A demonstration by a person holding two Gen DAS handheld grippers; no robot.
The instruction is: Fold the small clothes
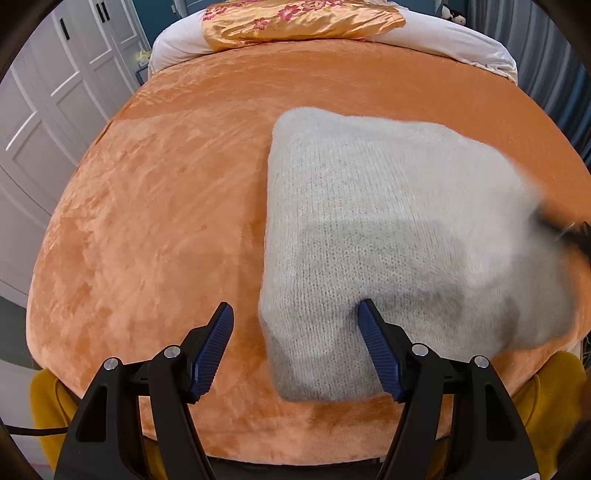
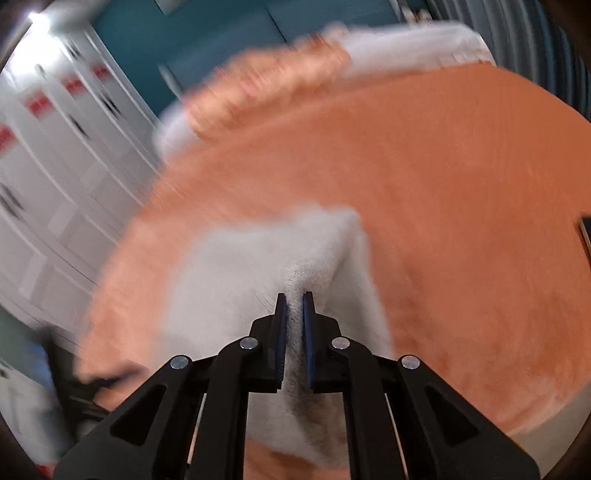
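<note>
- Grey knit garment (image 1: 388,229) lies centre-right on orange bedspread (image 1: 166,206)
- my left gripper (image 1: 295,314) gapes wide, straddling its edge
- my right gripper (image 2: 294,299) seemingly pinches a fold, though blurred

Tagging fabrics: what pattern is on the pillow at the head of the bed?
Gold-orange satin with pink flowers on the pillow; sharpest in the left wrist view.

left gripper (image 1: 295,310): black plastic arms, ribbed blue pads (image 1: 378,350), round silver screws (image 1: 419,349)
right gripper (image 2: 294,301): the same black arms, blue pads, four silver screws
clothing: mustard-yellow fabric (image 1: 46,402) is seen below
cable (image 1: 33,429): black, at lower left
</note>
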